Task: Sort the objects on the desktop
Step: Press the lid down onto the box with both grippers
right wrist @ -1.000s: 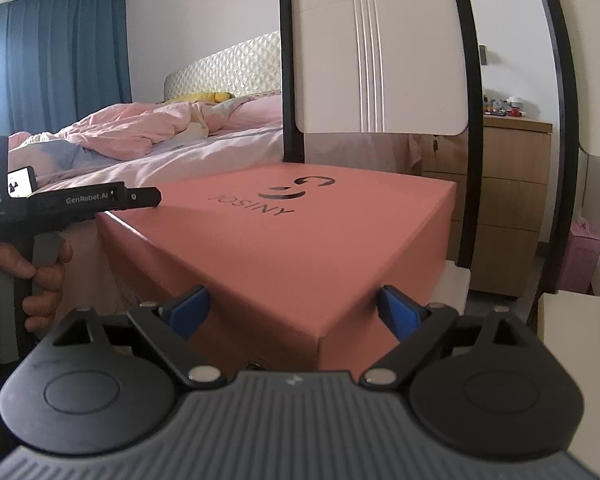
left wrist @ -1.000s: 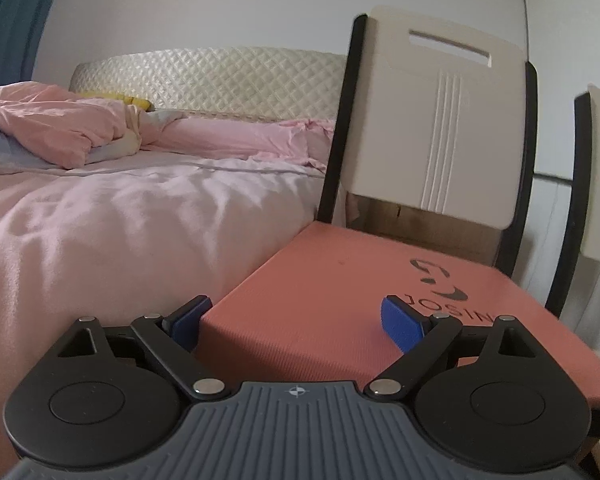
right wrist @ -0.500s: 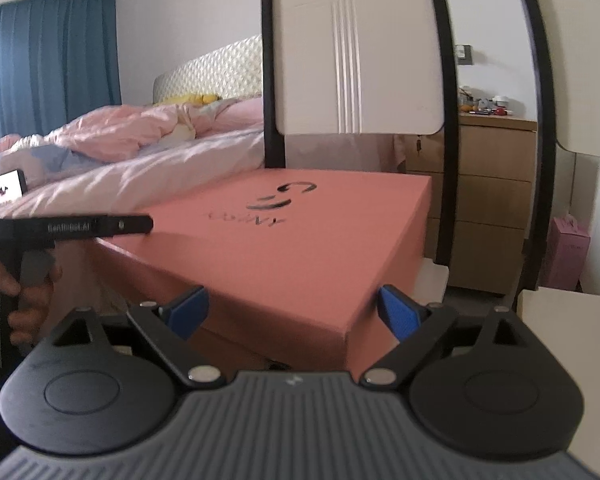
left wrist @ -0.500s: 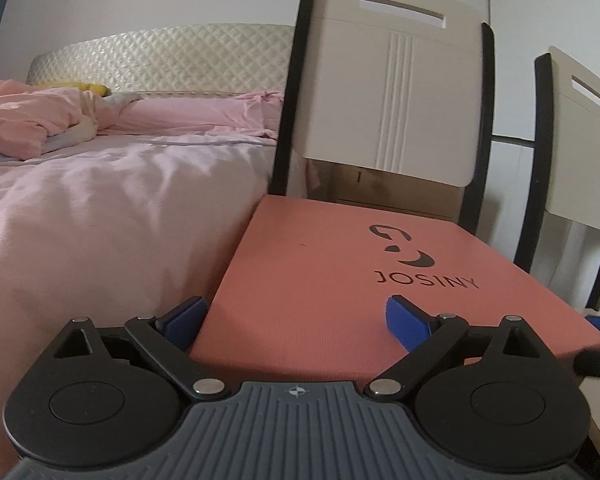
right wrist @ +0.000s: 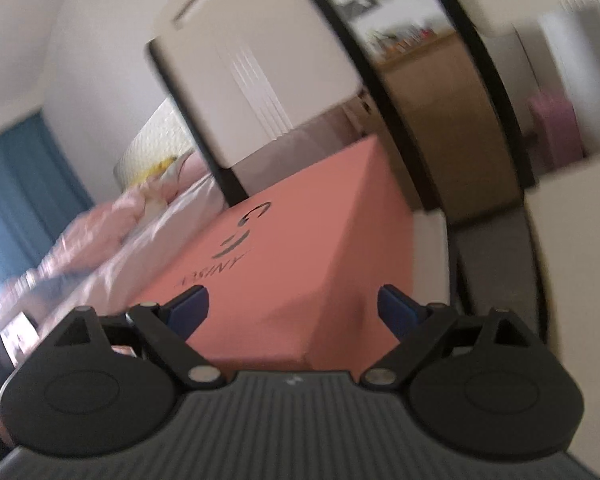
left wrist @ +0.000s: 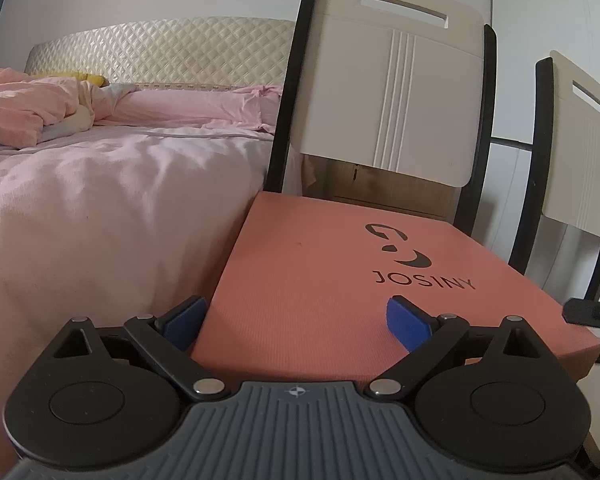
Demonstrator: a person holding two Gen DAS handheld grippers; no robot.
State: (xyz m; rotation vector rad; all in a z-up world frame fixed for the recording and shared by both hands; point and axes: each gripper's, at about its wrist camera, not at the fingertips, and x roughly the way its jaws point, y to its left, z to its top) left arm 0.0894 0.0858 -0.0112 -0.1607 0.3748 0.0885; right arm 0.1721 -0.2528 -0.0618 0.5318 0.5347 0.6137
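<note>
A salmon-pink lidded box point(left wrist: 320, 280) printed "JOSINY" rests on the seat of a white chair point(left wrist: 388, 96). My left gripper point(left wrist: 296, 316) is open at the box's near left corner. One blue pad sits beside the left wall and the other over the lid. In the blurred, tilted right wrist view, my right gripper point(right wrist: 292, 304) is open at another corner of the box point(right wrist: 300, 248), with neither pad pressing on it. The tip of the right gripper shows at the far right of the left wrist view, past the box's edge.
A bed point(left wrist: 100, 200) with pink bedding runs along the box's left side. A second white chair point(left wrist: 580, 140) stands to the right. A wooden dresser point(right wrist: 440, 92) and a pink item point(right wrist: 556, 120) lie behind the chairs. A blue curtain point(right wrist: 16, 184) hangs at the far left.
The right gripper has rolled sharply and swung toward the box's right corner, blurring its view. The left gripper turned right in the first half second, bringing the logo into view, and has since kept still.
</note>
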